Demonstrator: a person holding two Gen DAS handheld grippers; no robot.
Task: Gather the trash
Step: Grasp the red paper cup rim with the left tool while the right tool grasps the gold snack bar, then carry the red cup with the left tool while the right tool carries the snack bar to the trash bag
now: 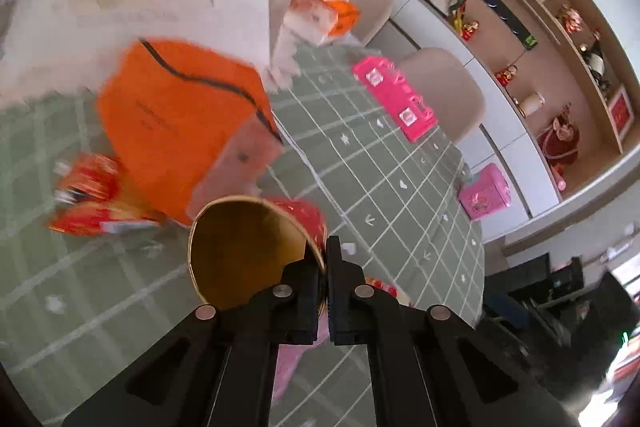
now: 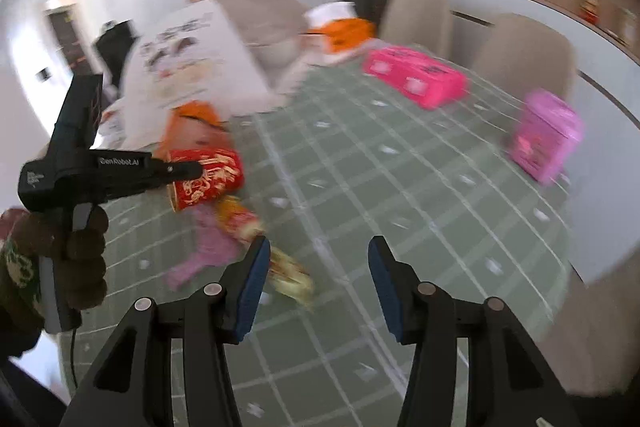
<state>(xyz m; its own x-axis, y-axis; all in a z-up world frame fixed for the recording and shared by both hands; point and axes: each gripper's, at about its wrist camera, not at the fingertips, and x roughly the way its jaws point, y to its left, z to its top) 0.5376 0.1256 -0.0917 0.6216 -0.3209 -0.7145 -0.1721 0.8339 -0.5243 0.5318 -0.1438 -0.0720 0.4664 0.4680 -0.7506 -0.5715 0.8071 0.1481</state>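
My left gripper (image 1: 325, 267) is squeezed tight on the rim of a red cup (image 1: 256, 247). 1 finger is inside the cup and 1 is outside, with only the thin wall between them. The cup lies tipped, and I can look right into its gold inside. It is red with gold marks on the outside (image 2: 208, 179).

Just past the cup, ahead of my left gripper, stands an orange bag (image 1: 176, 119). To the left of the cup lie red wrappers (image 1: 92, 199). A pink scrap (image 1: 292, 367) lies under my left fingers.

My right gripper (image 2: 316, 267) is wide open and holds nothing. Its blue pads (image 2: 250, 287) hang over the green cloth (image 2: 380, 187). A shiny wrapper (image 2: 292, 275) lies just beside its left finger. The pink scrap (image 2: 208, 251) is a bit more to the left. My other hand (image 2: 80, 255) is far to the left there, in a dark glove.

Far ahead of my right gripper sit a pink box (image 2: 416, 75) and a small pink tin (image 2: 548, 135). The pictures are blurry.
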